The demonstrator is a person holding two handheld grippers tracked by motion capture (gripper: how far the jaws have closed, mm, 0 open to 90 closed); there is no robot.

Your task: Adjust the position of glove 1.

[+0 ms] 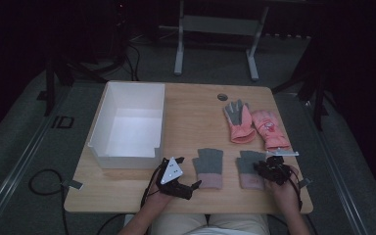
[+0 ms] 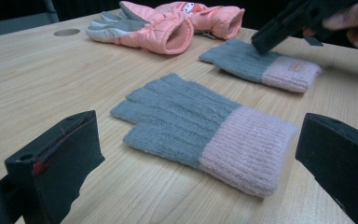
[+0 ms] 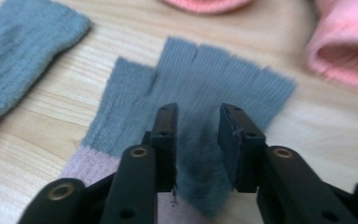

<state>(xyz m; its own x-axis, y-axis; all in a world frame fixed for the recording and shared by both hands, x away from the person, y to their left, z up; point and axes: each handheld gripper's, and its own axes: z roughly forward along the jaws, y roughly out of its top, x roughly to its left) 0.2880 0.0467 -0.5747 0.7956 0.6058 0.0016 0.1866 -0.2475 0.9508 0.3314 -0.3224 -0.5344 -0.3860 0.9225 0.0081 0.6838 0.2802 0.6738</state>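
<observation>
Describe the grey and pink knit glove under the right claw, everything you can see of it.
The knit glove is fingerless: ribbed grey hand with short open finger stubs and a pale pink cuff bearing a small tag. It lies flat near the table's front edge, fingers pointing away from the person. The right claw straddles a pinched-up fold of its grey part. Its twin lies alongside, apart.

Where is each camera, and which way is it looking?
High view: above the person's side, looking forward and down at the table; forearms and both tools show.
Left tool view: on the left tool, looking across the near glove; its two jaws show.
Right tool view: on the right tool, looking down at the far glove between its jaws.
All three share both grey gloves.
</observation>
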